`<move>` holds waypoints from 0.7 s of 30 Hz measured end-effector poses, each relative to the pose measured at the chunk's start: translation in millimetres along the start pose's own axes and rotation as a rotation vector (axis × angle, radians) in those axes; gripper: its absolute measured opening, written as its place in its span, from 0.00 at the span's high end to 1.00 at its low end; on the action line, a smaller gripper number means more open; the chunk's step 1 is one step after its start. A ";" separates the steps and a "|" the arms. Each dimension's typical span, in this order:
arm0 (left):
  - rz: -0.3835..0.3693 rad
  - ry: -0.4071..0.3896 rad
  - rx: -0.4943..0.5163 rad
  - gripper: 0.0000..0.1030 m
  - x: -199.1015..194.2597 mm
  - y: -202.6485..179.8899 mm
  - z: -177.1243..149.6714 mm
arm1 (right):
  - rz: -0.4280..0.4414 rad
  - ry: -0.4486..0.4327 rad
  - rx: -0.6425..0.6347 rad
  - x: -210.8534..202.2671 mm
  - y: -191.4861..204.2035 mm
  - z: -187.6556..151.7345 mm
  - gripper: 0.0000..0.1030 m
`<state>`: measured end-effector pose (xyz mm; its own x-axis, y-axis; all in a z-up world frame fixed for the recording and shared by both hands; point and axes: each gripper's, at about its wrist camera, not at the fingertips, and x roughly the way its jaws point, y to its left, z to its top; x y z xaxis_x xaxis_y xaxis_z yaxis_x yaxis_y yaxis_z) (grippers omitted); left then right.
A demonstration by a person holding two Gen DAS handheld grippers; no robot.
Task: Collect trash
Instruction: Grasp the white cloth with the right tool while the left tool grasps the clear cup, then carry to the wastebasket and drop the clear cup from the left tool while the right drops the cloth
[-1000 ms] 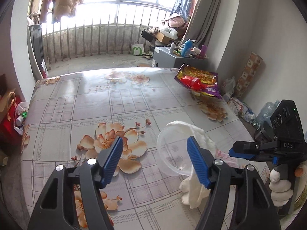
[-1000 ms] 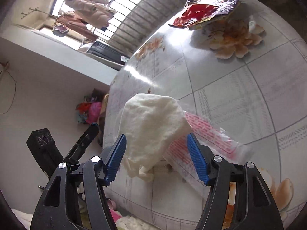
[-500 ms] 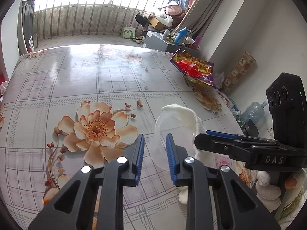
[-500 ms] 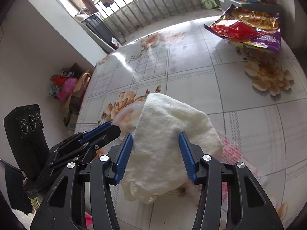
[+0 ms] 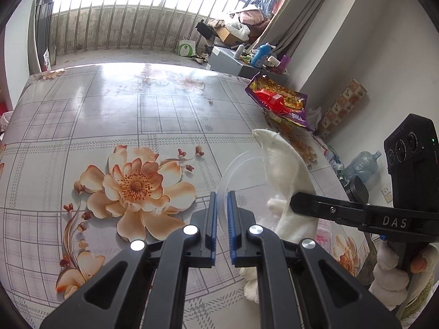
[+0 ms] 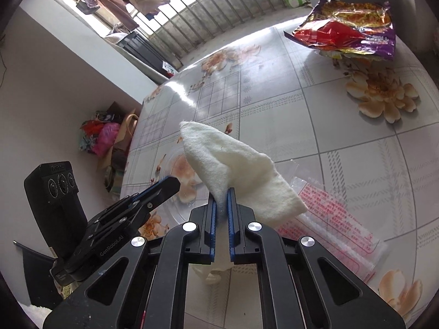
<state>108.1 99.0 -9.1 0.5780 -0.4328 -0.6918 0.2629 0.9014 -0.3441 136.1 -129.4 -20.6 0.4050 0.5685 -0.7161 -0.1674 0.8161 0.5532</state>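
Jaws closing: the left gripper (image 5: 221,203) pinched the clear plastic lid's (image 5: 241,175) rim, the right gripper (image 6: 221,200) the white cloth (image 6: 233,170). Pickup underway; lifting both clear likely followed.

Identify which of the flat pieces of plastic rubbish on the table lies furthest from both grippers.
The purple and red snack bag, at the table's far edge. The clear plastic lid and the red-printed clear wrapper lie right by the fingers.

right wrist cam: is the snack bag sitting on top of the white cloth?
No. The snack bag lies at the table's far edge, well apart from the white cloth pinched in the right gripper.
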 end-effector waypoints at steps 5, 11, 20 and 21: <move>0.011 -0.027 0.011 0.95 -8.1 -1.3 4.3 | 0.068 -0.018 0.033 -13.6 -1.9 0.7 0.95; 0.043 -0.062 0.045 0.95 -21.2 -8.0 11.8 | 0.109 -0.060 0.055 -38.2 -6.6 1.3 0.97; 0.052 -0.098 0.090 0.95 -43.5 -26.4 19.5 | 0.165 -0.172 0.097 -88.8 -17.6 -3.8 0.98; 0.051 -0.103 0.101 0.95 -46.2 -30.3 20.4 | 0.166 -0.189 0.100 -96.5 -19.9 -5.1 0.98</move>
<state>89.2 92.0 46.2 0.6673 -0.3872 -0.6362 0.3045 0.9214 -0.2414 95.7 -199.9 35.3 0.5419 0.6562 -0.5251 -0.1594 0.6937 0.7024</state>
